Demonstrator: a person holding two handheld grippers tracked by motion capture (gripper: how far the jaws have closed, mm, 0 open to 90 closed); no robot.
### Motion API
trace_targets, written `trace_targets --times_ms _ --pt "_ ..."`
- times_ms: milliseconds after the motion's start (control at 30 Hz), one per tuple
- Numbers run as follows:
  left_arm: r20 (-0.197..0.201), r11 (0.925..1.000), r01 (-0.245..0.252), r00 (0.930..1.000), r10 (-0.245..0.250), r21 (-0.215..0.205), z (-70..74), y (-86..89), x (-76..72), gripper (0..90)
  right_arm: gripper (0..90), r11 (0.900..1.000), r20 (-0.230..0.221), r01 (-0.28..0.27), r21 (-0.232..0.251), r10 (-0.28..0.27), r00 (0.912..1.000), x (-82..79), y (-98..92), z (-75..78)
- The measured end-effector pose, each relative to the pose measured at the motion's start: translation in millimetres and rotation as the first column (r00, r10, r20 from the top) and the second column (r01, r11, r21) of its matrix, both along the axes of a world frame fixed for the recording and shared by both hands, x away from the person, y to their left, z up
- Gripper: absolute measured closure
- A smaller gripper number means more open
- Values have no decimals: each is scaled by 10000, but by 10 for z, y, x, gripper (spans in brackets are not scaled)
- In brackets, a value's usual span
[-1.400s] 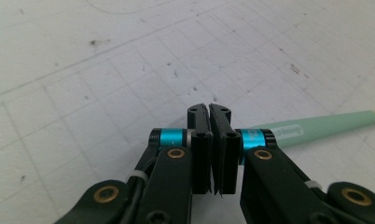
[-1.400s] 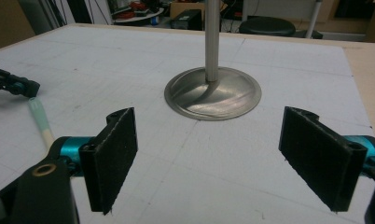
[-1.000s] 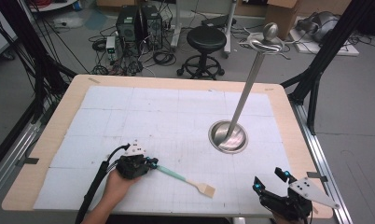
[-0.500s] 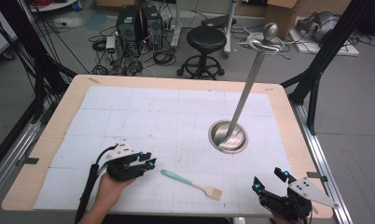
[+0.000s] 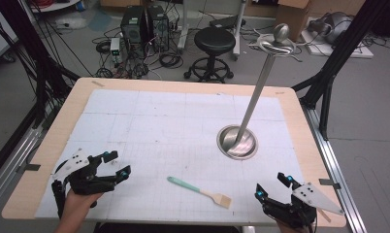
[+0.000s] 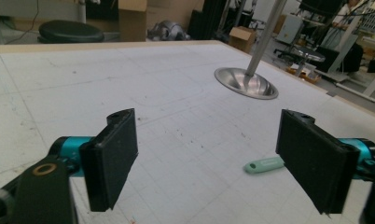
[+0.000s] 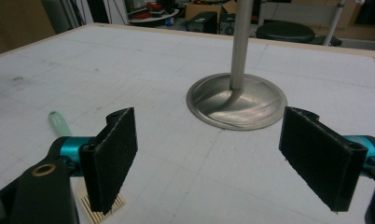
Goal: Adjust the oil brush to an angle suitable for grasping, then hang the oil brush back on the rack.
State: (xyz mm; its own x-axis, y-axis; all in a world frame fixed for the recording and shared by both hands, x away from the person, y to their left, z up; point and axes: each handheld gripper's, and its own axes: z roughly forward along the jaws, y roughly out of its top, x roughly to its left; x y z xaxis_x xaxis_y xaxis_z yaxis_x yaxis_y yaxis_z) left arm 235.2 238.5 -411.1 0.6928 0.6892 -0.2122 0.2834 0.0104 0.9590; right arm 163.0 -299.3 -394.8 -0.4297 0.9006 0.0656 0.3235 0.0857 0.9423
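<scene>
Brush (image 5: 199,191) with the green handle now lies free on the bench (image 5: 183,121) between both grippers, the left gripper (image 5: 116,166) having let it go and drawn back leftward, jaws spread, while the right gripper (image 5: 273,185) rests spread too.

The bench (image 5: 52,145) is a pale wooden top almost wholly covered by a white gridded mat (image 5: 154,126). A round metal base (image 5: 237,141) with a tall slanting pole stands on the mat toward its right side. A brush (image 5: 199,192) with a mint-green handle and pale bristles lies flat near the front edge, well apart from the base.
</scene>
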Motion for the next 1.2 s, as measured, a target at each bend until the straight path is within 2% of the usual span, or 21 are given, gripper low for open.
trace_targets --times_ms 233,300,433,667,800,833,933,1033,1067,1100,1167,1200 --pt "304 9993 -199 9993 209 -319 0 124 -77 215 167 9993 304 -202 307 192 9994 10 54 36" --pt "330 9992 -274 9991 283 -289 2 142 -83 216 153 9988 304 -457 174 452 9985 19 85 38" --pt "309 9989 -360 9988 369 -289 -2 143 -94 216 154 9985 335 -530 -97 533 9980 15 115 37" --pt "253 9996 -258 9993 262 -146 -23 103 -72 220 154 9980 260 -634 -80 636 9976 20 114 31" --pt "248 9998 -148 9996 152 -164 -33 107 -76 221 154 9959 131 -892 -166 894 9959 51 180 32" --pt "264 9997 -132 9996 137 -207 -35 113 -74 221 154 9936 108 -1119 -175 1121 9936 66 236 38" --pt "222 9994 -143 9996 150 -321 -37 125 -65 221 154 9907 65 -1338 -234 1340 9910 90 306 45" --pt "176 9995 -116 9998 122 -300 -50 132 -64 223 154 9829 -160 -1814 -319 1810 9834 164 472 47" --pt "152 9995 -96 9998 100 -294 -56 134 -69 223 154 9829 -160 -1814 -319 1810 9834 164 472 47" --pt "138 9996 -95 9999 99 -276 -59 131 -73 224 155 9743 -335 -2194 -502 2179 9754 221 593 40" --pt "141 9997 -86 9999 89 -241 -56 128 -77 224 158 9709 -395 -2326 -562 2306 9722 240 637 37" --pt "161 9998 -61 9999 64 -187 -54 128 -79 224 166 9632 -460 -2581 -746 2552 9658 276 704 30"
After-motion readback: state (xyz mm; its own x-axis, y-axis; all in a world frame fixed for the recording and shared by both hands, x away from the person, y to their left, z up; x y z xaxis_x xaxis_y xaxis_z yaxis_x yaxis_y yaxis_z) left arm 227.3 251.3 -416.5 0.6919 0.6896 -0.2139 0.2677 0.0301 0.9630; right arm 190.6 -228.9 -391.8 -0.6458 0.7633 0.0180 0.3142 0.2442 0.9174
